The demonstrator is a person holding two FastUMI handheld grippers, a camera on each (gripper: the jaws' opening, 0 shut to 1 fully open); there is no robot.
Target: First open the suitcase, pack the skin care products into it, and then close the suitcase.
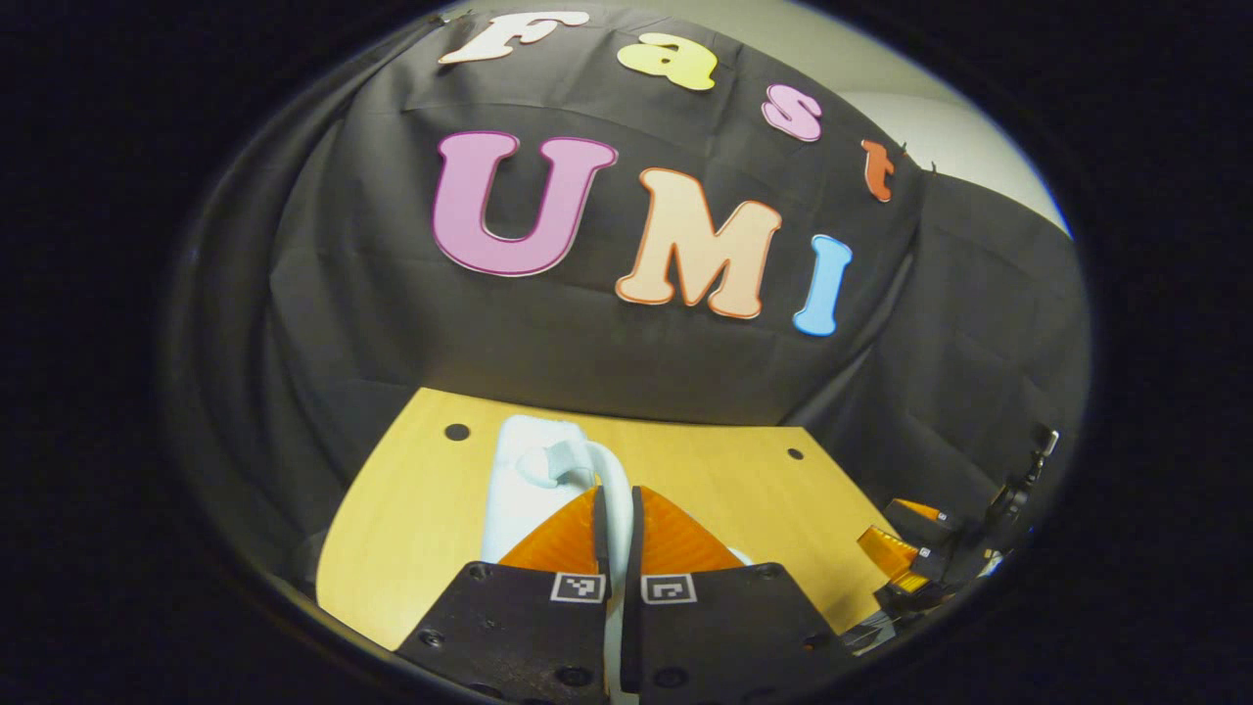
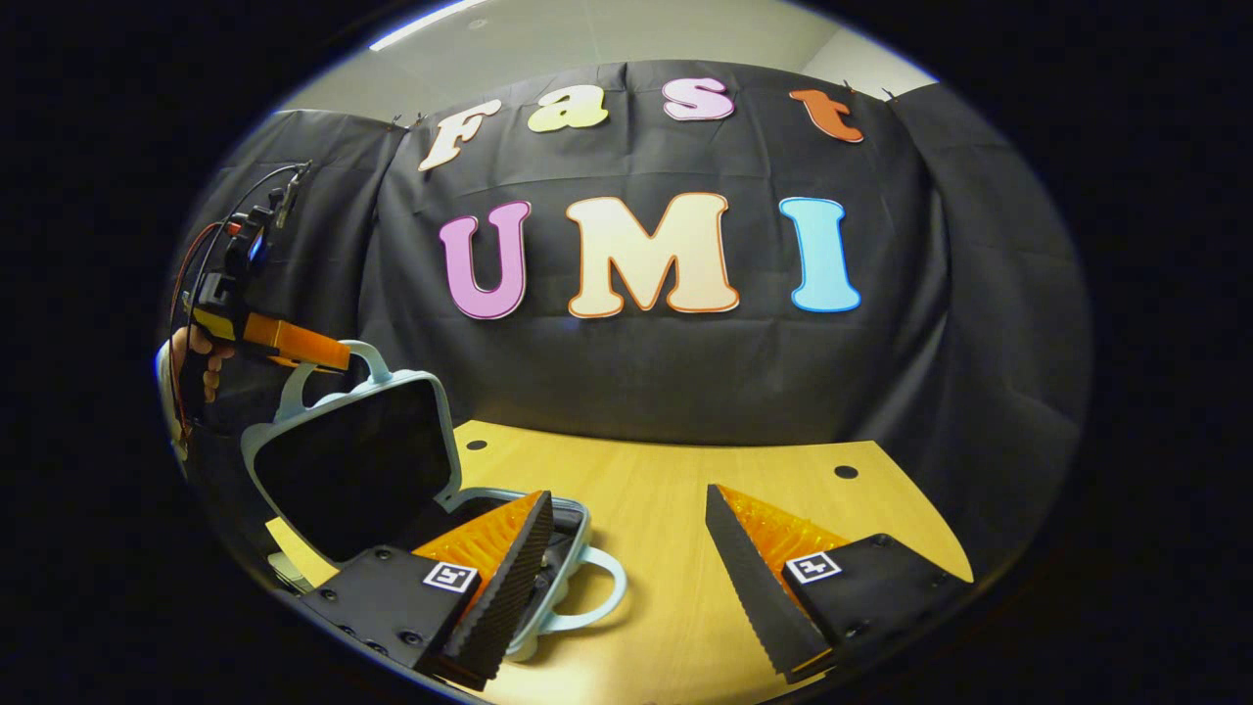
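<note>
a small pale blue hard-shell suitcase (image 2: 352, 470) is seen standing open at the left end of a light wooden table top (image 2: 666, 509) in the right gripper view. its lid is raised almost upright, with a dark lining facing the camera, and its base lies flat on the table with a curved handle pointing toward the table's middle. the lid's own handle is held at the top by the left gripper (image 2: 294, 345), which is gripped by a hand (image 2: 201, 364) at the left edge of that view.

in the left gripper view, the left gripper (image 1: 615, 509) is seen with its fingers drawn nearly together, only a thin gap left between them, and the white-looking curved handle of the suitcase (image 1: 538, 470) is pinched in that gap. the suitcase shell is seen just beyond the fingertips, over the table top (image 1: 411, 519).

the right gripper (image 2: 626, 548) is held wide apart with nothing between its fingers; its left finger overlaps the suitcase base in the picture, and contact cannot be judged. the right gripper (image 1: 905, 558) is also seen at the table's right edge in the left gripper view.

small square black-and-white marker tags are carried on the fingers; no brand name or readable label can be made out on the suitcase.
</note>
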